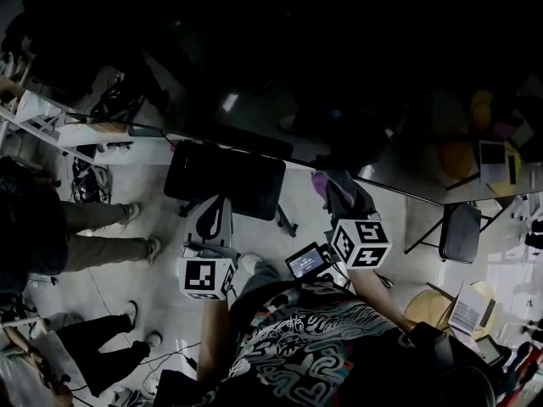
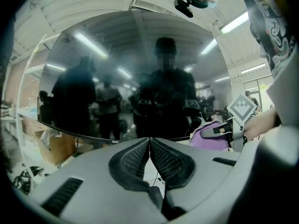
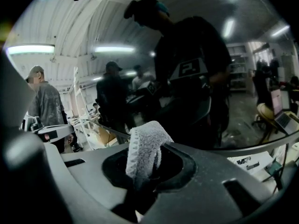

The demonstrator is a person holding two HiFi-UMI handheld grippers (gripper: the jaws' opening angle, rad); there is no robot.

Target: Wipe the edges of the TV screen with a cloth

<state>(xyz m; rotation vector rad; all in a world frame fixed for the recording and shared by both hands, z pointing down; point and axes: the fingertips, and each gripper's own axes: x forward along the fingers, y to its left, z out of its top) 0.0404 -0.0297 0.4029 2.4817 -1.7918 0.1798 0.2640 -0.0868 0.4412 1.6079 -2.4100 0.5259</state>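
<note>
Left gripper (image 2: pixel 149 140): two dark, ribbed rubber pads (image 2: pixel 133 160) set in a smooth grey plastic shell. The tips are pressed together with nothing between them.

Straight ahead of those tips is the TV screen (image 2: pixel 117 59), wide, glossy and black. Its long axis runs left-right across the gripper's line, and its thin lower edge lies just beyond the pads. The glass mirrors ceiling strip lights and standing figures.

Right gripper (image 3: pixel 149 155): jaws clamped on the cloth (image 3: pixel 141 146). The cloth is folded into a narrow strip of looped terry pile, with a stitched hem down its left side. Its long axis follows the jaws, and the free end sticks up and forward out of them, toward the screen.

The cloth reads pale grey here and lilac in the left gripper view. There it bulges to the right of the left gripper, near the screen's lower edge, below the right gripper's marker cube (image 2: pixel 242 107). Whether the cloth touches the glass: cannot tell.
</note>
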